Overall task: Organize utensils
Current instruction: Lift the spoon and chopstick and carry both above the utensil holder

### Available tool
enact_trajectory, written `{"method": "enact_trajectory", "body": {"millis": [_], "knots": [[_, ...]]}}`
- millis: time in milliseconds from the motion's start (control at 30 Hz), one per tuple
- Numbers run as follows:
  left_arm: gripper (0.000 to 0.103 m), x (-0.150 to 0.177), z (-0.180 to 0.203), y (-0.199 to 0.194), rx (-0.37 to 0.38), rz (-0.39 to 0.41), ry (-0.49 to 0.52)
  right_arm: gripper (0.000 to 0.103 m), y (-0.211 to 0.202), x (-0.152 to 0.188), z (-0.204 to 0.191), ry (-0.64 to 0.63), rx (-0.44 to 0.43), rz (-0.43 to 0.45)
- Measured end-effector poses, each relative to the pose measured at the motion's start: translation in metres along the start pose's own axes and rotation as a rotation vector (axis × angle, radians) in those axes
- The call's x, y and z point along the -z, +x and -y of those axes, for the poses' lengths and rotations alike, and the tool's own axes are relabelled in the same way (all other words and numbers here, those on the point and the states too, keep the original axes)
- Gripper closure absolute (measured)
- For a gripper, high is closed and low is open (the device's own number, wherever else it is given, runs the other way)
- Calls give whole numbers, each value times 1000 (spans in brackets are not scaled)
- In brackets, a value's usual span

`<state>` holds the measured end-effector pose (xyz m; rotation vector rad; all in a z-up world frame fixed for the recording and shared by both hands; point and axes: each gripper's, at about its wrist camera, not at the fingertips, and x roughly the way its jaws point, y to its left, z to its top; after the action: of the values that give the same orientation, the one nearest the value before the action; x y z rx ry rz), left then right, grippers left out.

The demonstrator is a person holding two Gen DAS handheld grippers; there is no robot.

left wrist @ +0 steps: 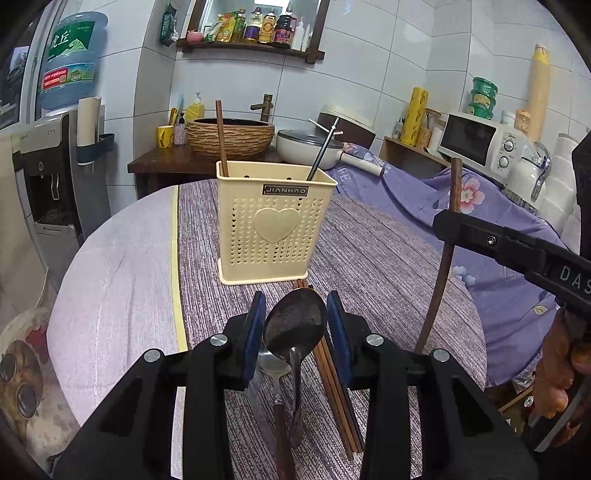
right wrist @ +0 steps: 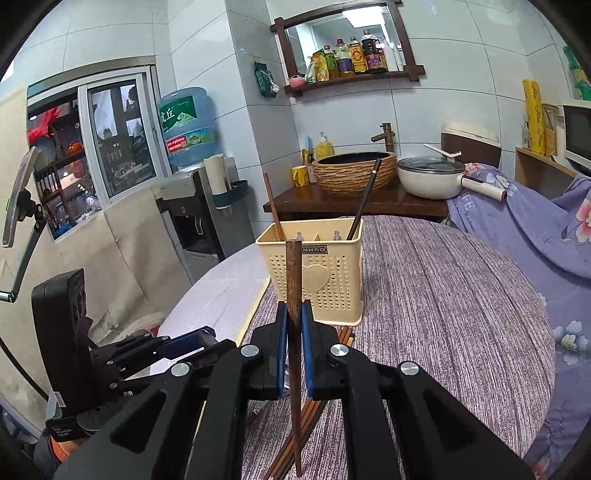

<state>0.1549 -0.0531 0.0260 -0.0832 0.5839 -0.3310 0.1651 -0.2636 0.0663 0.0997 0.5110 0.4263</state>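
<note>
I am working in a lived-in home kitchen: tiled walls, a shelf of sauce bottles (left wrist: 258, 27) at twelve o'clock, a basin with a tap (left wrist: 231, 134), a microwave (left wrist: 480, 138) at two o'clock, a water dispenser (right wrist: 188, 127) at ten.

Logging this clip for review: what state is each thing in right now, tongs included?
Left tongs: open, pads either side of the spoon bowl.
Right tongs: shut on wooden chopstick, held upright.
Spoon: lying on the table.
Utensil holder: upright, two chopsticks inside.
Loose chopsticks: lying flat.
</note>
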Motion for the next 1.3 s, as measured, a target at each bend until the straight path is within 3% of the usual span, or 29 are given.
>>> {"method": "enact_trajectory", "body": {"millis": [700,967,1300], "knots": [[68,-56,-4,-24,33,90,31,95,0,-43,-5,-44,-49,80],[68,-133,-10,-20,11,190,5,95,13,-105,0,-49,24,222],[68,-230,-26,12,-78,346,-38,95,34,-183,2,-42,110,380]]}}
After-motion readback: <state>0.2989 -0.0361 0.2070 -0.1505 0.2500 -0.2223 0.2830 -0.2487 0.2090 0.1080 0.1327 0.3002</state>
